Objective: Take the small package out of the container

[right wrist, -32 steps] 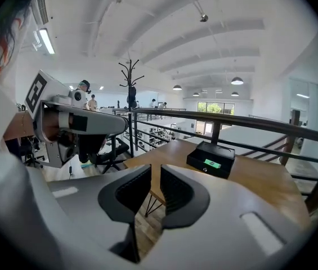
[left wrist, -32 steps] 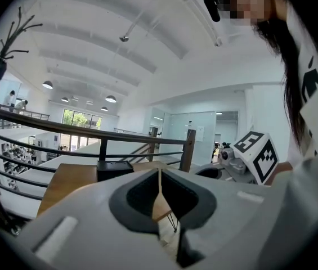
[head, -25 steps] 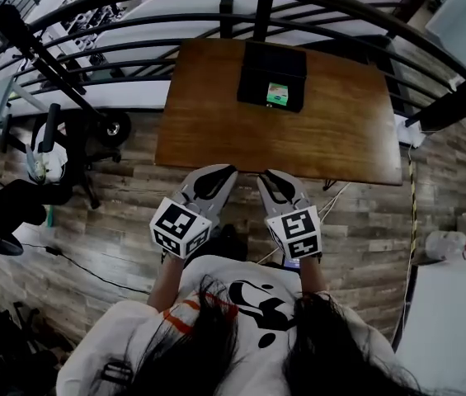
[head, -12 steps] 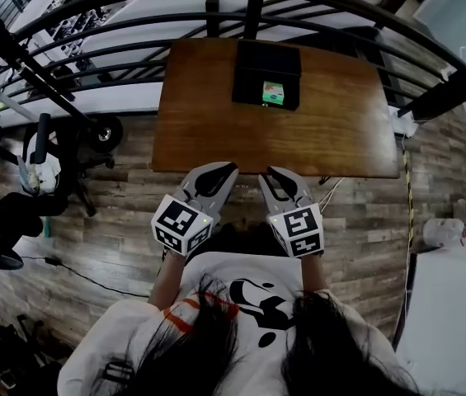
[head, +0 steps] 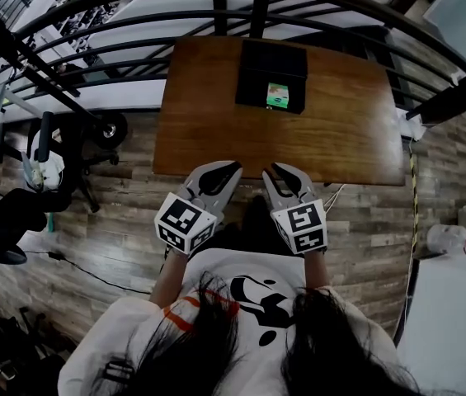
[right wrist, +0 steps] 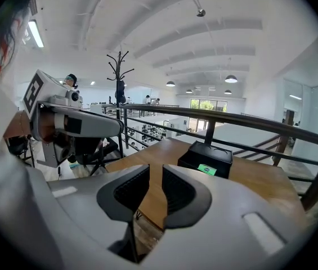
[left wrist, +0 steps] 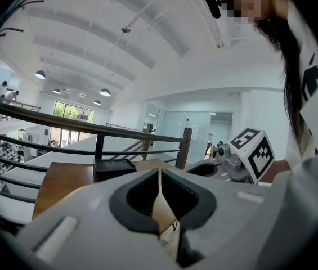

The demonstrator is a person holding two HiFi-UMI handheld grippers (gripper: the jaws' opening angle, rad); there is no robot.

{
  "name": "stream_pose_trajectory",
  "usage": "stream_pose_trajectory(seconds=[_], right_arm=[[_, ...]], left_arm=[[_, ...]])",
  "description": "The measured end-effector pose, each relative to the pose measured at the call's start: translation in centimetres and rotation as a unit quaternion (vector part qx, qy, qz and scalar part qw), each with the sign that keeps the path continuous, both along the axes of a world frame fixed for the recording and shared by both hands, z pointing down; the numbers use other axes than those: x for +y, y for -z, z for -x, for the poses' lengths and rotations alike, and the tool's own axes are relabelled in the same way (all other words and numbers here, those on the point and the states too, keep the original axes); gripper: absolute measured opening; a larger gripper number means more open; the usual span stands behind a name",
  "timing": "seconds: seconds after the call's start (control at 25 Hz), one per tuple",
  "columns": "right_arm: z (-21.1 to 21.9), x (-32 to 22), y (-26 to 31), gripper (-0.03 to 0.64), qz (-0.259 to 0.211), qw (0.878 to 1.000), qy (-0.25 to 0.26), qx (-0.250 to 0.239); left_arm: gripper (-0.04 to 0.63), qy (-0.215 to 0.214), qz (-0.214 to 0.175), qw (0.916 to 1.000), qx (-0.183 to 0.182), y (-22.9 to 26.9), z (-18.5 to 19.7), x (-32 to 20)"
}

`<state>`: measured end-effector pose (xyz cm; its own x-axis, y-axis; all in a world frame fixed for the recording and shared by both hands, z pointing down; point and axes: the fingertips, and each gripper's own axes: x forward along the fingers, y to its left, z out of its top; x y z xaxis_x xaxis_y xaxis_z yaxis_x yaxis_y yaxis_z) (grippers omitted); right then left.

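A black container (head: 272,68) stands at the far middle of the wooden table (head: 208,122), and the small green package (head: 278,96) lies in its near right part. Both grippers hover side by side at the table's near edge, well short of the container. My left gripper (head: 231,168) has its tips touching and holds nothing. My right gripper (head: 275,170) shows a narrow gap with nothing in it. The right gripper view looks past the right gripper (right wrist: 155,170) to the container (right wrist: 206,151) and package (right wrist: 207,169). Beyond the left gripper (left wrist: 159,173), the container (left wrist: 113,167) appears in the left gripper view.
A black metal railing (head: 134,44) curves behind and around the table. Wood plank floor (head: 92,221) lies below, with a black wheeled stand (head: 92,130) at the left. A white surface (head: 455,328) sits at the lower right. A coat rack (right wrist: 119,89) stands far left in the right gripper view.
Both grippers have edged forward together toward the table's near edge. The container and package have not moved.
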<state>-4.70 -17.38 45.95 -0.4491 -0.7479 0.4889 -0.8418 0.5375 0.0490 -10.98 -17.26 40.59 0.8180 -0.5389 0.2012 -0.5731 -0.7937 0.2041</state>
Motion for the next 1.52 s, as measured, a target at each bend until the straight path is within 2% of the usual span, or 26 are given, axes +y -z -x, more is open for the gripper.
stream_pose_trajectory(seconds=[0.92,1.2,1.52], right_arm=[[-7.1,-13.5,-3.7,0.118,0.032,0.997,0.062,0.016],[-8.3,-17.2,-6.4,0.141,0.030,0.994,0.089,0.054],[-8.8,-21.3,-11.1,0.201,0.046,0.980,0.137,0.135]], left_arm=[[0.000,0.035,0.020,0.9989,-0.023,-2.0,-8.0,-12.9],[0.000,0.040,0.019,0.9981,-0.041,-2.9,-8.8,-15.2],[0.000,0.039,0.028,0.9966,-0.067,-4.5,-9.5,-17.3]])
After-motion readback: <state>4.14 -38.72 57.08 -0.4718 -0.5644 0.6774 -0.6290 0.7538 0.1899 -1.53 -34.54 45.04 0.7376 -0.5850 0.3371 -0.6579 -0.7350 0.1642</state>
